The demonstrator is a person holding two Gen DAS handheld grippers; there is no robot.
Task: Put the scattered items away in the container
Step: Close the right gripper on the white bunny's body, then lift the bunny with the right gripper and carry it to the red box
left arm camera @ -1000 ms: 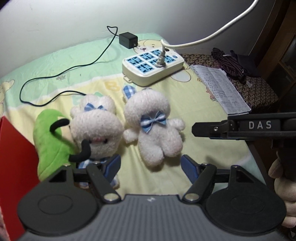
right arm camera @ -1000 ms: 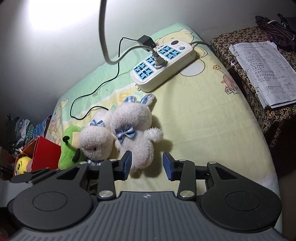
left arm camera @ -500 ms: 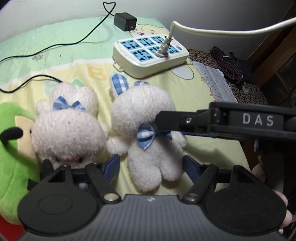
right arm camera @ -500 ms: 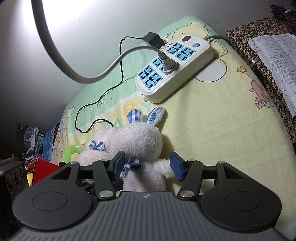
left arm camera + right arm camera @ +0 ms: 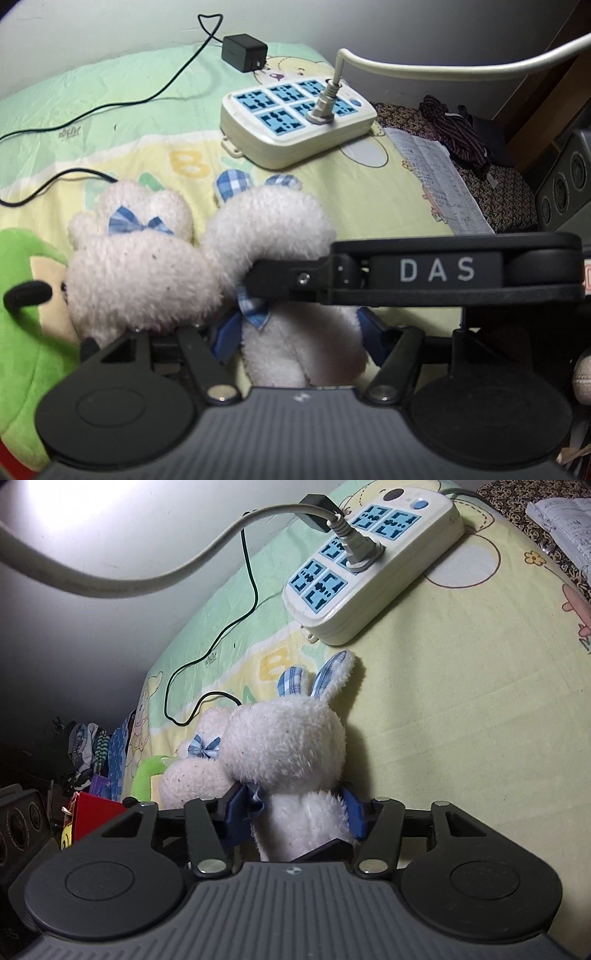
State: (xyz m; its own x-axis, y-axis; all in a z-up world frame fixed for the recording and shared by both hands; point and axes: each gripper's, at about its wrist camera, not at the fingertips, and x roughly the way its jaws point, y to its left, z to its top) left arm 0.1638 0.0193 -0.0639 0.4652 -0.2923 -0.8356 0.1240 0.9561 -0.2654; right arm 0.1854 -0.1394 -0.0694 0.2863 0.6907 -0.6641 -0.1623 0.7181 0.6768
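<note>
The red box [image 5: 94, 814], presumably the container, sits at the far left edge of the bed, with a yellow toy showing in it. Right of it lie the green plush [image 5: 26, 325], then the bear [image 5: 140, 266] with a blue bow on its head, then the rabbit [image 5: 280, 258], touching the bear.

Risks, as I judge them: both grippers crowd the same rabbit. The left gripper [image 5: 299, 339] has its blue pads spread to either side of the rabbit's lower body, jaws wide and not pressing in, so it holds nothing; if it closes now it could pinch the bear's fur or clash with the other tool. The right gripper [image 5: 291, 812] straddles the rabbit's neck and bow, pads touching the fur on both sides; whether it has truly clamped I cannot tell. A grip that high on soft plush may slip, or drag the bear along.

Pose: the left gripper points forward, low over the bed [image 5: 388, 206]. The right gripper crosses in front of it from the right, lying level, fingers sunk into the rabbit. The strip [image 5: 295, 122] lies well beyond.
</note>
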